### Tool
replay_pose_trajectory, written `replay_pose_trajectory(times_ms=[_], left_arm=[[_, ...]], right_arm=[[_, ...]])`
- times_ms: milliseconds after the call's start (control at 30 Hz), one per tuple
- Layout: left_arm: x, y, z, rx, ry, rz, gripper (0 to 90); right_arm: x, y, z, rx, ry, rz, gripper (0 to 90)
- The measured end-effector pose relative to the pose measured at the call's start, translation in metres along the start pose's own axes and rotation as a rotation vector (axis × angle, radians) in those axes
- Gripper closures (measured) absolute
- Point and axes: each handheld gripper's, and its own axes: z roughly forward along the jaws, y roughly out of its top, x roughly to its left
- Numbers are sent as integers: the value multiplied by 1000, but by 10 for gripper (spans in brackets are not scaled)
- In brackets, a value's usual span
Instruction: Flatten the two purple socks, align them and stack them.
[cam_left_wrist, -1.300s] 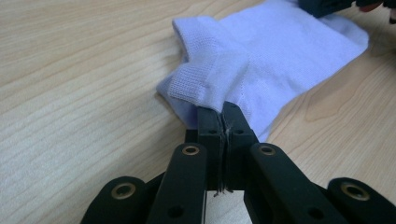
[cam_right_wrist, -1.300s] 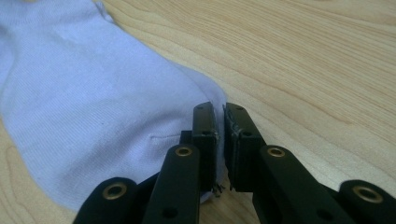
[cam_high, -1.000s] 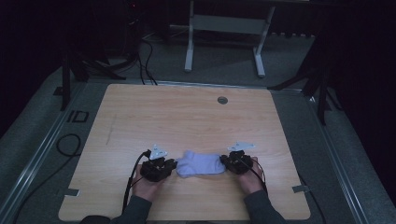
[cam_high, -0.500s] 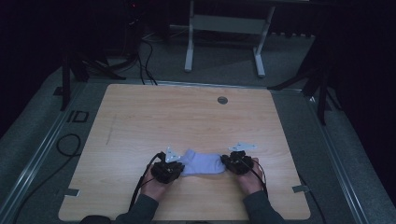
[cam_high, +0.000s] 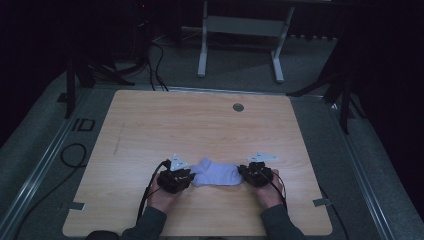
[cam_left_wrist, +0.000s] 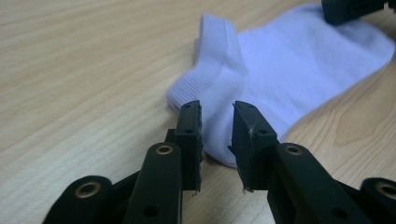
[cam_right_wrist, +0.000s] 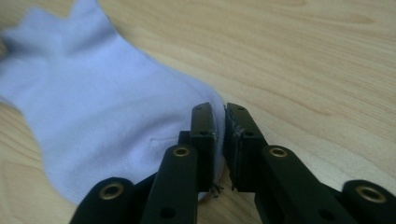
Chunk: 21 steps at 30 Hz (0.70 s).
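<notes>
Seemingly stretched flat for folding: pale sock (cam_high: 216, 173) near the desk's (cam_high: 200, 125) front edge, right gripper (cam_right_wrist: 219, 122) clamped on its toe, left gripper (cam_left_wrist: 217, 122) parted astride the cuff.

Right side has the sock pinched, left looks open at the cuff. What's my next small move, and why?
Probably close the left gripper. Its jaws stand apart around the cuff edge of the sock, while the right gripper is already shut on the toe end. Then both ends are held for lifting.

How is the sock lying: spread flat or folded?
Spread flat: the sock lies stretched on the table between the left gripper and right gripper.
</notes>
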Motion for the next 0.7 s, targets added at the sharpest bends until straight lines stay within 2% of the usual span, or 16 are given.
replay_pose_trajectory(times_ms=[100,267,500,700], left_arm=[[5,1,-4,-13,7,-11,705],[13,1,-8,-24,21,-36,686],[23,1,-11,-27,47,-66,665],[29,1,-10,-27,71,-76,662]], right_arm=[[-3,2,-8,-42,18,17,772],[-8,4,-18,-77,10,32,729],[-16,2,-20,-73,-7,42,704],[-26,-1,-23,-68,-28,47,729]])
